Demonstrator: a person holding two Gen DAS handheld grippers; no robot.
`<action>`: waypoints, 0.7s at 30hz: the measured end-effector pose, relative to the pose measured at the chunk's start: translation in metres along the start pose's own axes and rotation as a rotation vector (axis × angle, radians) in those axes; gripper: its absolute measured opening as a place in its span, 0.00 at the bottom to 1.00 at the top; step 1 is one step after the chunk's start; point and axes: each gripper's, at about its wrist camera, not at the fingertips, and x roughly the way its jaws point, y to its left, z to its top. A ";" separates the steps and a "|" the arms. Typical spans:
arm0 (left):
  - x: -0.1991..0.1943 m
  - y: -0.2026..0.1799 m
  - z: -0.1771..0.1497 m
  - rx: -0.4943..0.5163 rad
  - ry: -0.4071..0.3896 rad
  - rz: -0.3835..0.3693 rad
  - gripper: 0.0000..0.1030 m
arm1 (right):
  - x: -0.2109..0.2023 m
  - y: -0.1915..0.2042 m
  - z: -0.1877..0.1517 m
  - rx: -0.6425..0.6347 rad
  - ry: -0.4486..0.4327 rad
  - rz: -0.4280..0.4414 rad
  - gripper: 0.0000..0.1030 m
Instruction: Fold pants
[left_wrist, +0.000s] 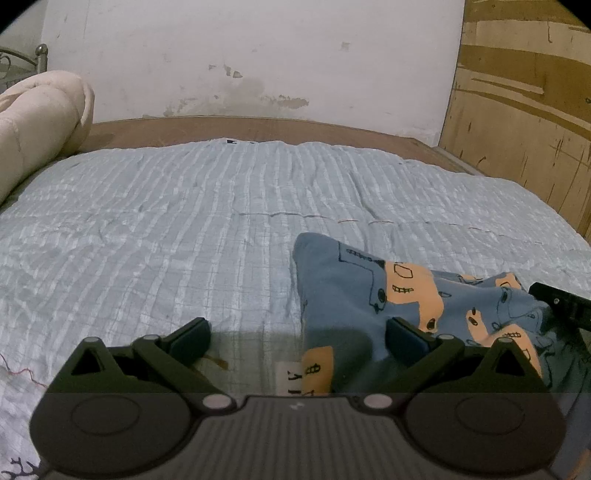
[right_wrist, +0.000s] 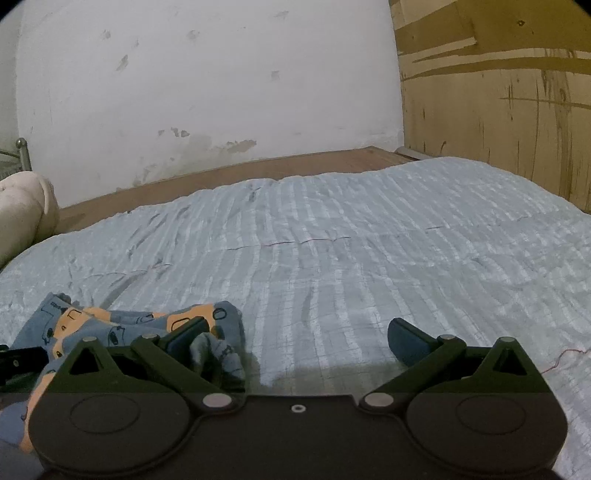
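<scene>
The left tool is spread wide with nothing between its fingers — its right finger hangs over the pants, its left over bare bedspread. The right tool gapes wide too, gripping nothing. The blue-and-orange pants lie crumpled on the bed between both tools, near a rolled cream quilt.

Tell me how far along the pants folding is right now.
Barely started. The pants lie bunched on the bedspread, no neat fold visible. Left claw and right claw both hover open at the fabric's edges, gripping nothing. Spreading and folding remain.
</scene>
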 end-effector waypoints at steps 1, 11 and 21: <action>0.000 0.000 0.001 0.000 0.001 0.000 1.00 | 0.001 0.001 0.001 0.001 -0.001 0.001 0.99; -0.013 0.006 0.000 -0.045 -0.014 -0.036 0.99 | -0.009 -0.016 -0.002 0.078 -0.053 0.168 0.99; -0.015 0.011 0.005 -0.082 0.053 -0.176 0.62 | 0.011 -0.031 0.008 0.136 0.124 0.519 0.74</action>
